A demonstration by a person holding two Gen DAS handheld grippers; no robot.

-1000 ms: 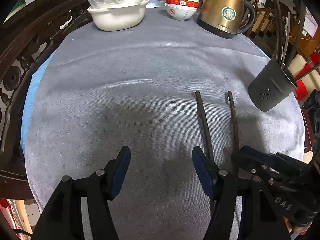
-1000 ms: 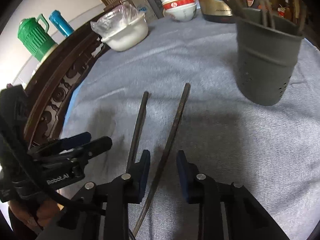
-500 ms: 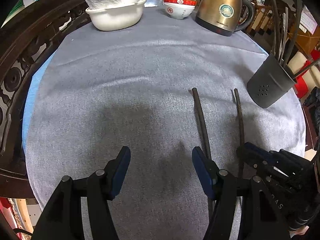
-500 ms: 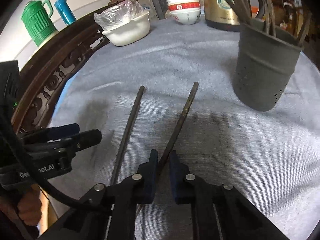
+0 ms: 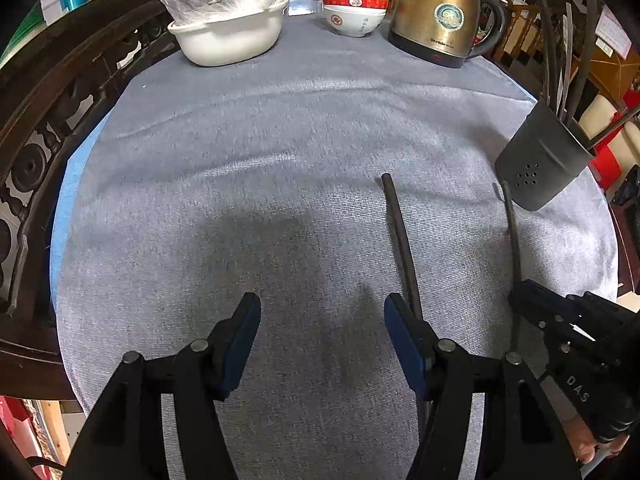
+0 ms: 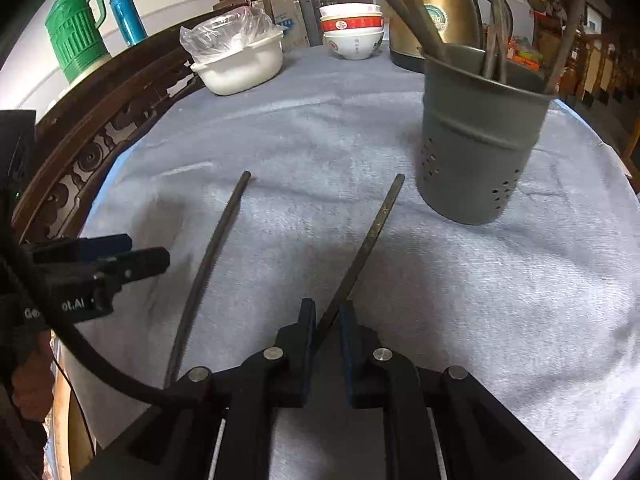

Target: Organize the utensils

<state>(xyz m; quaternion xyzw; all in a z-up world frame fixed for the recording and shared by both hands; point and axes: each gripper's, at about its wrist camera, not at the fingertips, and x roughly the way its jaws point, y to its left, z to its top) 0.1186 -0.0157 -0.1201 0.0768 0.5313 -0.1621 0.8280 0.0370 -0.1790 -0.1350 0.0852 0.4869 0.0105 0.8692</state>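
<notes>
Two dark chopsticks are on the grey cloth. My right gripper (image 6: 328,312) is shut on the near end of the right chopstick (image 6: 372,232), whose far tip points toward the dark grey utensil holder (image 6: 476,140) and looks slightly raised. The other chopstick (image 6: 216,248) lies flat to its left. In the left wrist view, my left gripper (image 5: 322,316) stands open above bare cloth, and this flat chopstick (image 5: 400,232) runs past its right finger. The held chopstick (image 5: 513,232) and right gripper (image 5: 524,296) show at the right. The holder (image 5: 540,160) contains several utensils.
At the table's far side stand a white basin (image 5: 228,36) with a plastic bag, stacked bowls (image 5: 352,8) and a brass kettle (image 5: 440,12). A carved wooden chair back (image 5: 40,120) lines the left edge. A green jug (image 6: 76,32) and blue flask (image 6: 126,14) stand behind it.
My right gripper's jaws have closed on the right chopstick. That chopstick's far tip has swung right, toward the holder. The left gripper has hardly moved.
</notes>
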